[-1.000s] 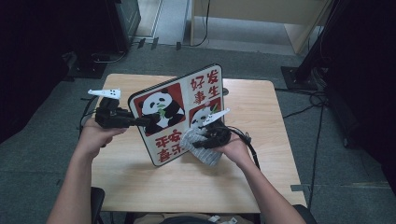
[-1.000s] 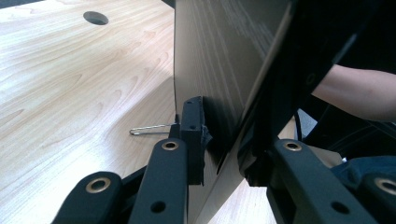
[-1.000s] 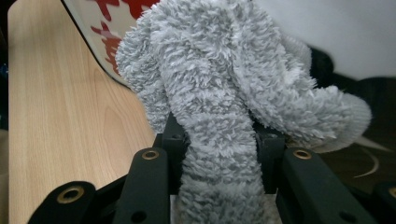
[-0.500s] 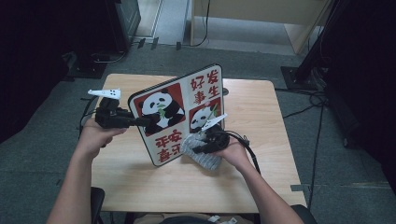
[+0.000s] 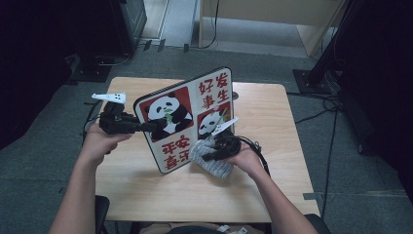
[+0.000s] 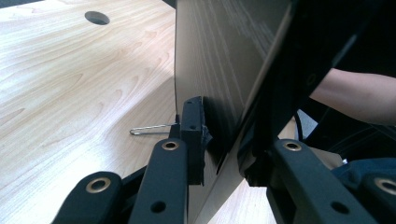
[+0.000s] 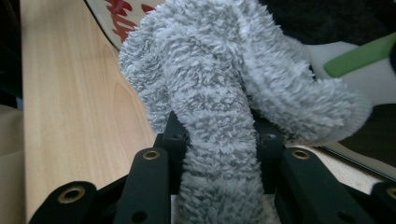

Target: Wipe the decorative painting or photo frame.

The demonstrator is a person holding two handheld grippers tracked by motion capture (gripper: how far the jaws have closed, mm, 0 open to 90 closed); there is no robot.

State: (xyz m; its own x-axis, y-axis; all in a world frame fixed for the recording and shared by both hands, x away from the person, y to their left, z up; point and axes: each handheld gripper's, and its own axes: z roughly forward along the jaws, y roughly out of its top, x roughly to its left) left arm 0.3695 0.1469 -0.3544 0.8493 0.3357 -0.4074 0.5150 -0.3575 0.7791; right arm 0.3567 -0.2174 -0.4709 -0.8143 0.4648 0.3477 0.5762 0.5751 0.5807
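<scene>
The flat square panda sign board (image 5: 187, 119) is white with a black rim, two red panels of black-and-white pandas and red characters. The fluffy grey cloth (image 5: 212, 158) shows faint darker stripes. Pale wood grain runs over the counter (image 5: 272, 126). Both sets of jaws are black.

— What carries it all?
— A light wooden table (image 5: 272, 112) with pale grain, standing on a grey floor (image 5: 341, 161).
— And what rests on it?
— The lower edge of a panda board (image 5: 187, 119) stands tilted on the top; a thin wire clip (image 6: 152, 129) lies flat near it. A round cable hole (image 6: 97, 17) is cut into the top
</scene>
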